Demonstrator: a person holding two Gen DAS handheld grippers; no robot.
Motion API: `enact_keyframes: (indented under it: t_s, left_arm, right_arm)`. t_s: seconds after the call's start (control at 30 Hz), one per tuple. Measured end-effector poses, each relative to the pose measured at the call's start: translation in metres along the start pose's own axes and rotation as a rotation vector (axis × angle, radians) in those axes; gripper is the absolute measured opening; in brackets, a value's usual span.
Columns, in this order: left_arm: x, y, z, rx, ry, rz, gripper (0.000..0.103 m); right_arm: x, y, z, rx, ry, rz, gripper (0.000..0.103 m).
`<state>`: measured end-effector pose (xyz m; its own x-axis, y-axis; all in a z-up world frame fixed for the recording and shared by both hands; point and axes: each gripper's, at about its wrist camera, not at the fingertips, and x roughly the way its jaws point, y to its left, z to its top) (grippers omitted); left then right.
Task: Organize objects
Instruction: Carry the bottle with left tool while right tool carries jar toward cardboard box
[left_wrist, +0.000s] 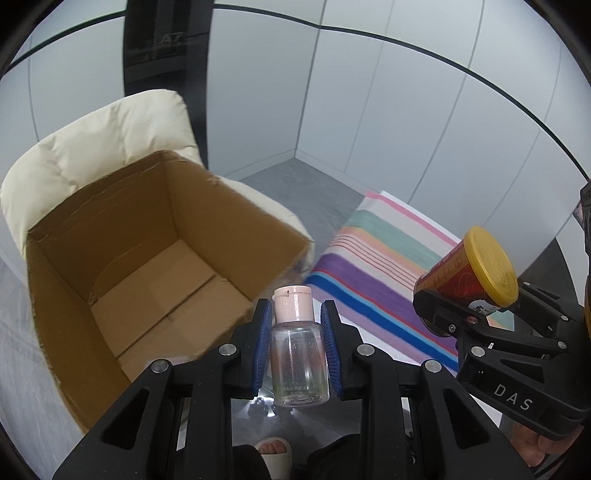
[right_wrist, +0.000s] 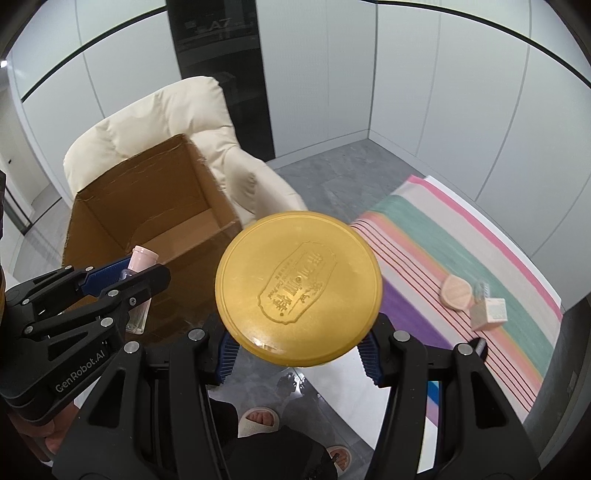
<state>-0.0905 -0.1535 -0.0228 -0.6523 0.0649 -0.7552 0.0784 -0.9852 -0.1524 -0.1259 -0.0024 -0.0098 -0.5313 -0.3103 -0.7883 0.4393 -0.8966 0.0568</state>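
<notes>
Left gripper (left_wrist: 295, 332) was closed on clear bottle (left_wrist: 299, 365) with pink cap, held above near edge of open cardboard box (left_wrist: 110, 236). Right gripper (right_wrist: 299, 354) was clamped narrow on red can (left_wrist: 450, 280) with gold lid (right_wrist: 299, 288), beside box, over striped cloth (right_wrist: 443, 236). Box stood on cream chair (right_wrist: 177, 114). Pink disc (right_wrist: 457, 292) and small carton (right_wrist: 489, 313) lay on cloth.

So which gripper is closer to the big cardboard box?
Left. The left gripper, holding the clear bottle, is at the cardboard box rim; the right gripper, holding the gold-lidded can, is farther off.
</notes>
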Motion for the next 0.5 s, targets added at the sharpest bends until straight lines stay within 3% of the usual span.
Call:
enact_keyframes:
  t_s: [0.5]
  left_arm:
    - [-0.009,0.057,-0.002,-0.065,-0.019,0.1,0.028]
  right_arm:
    - [0.021,0.06,0.016,-0.1,0.002,0.054,0.056]
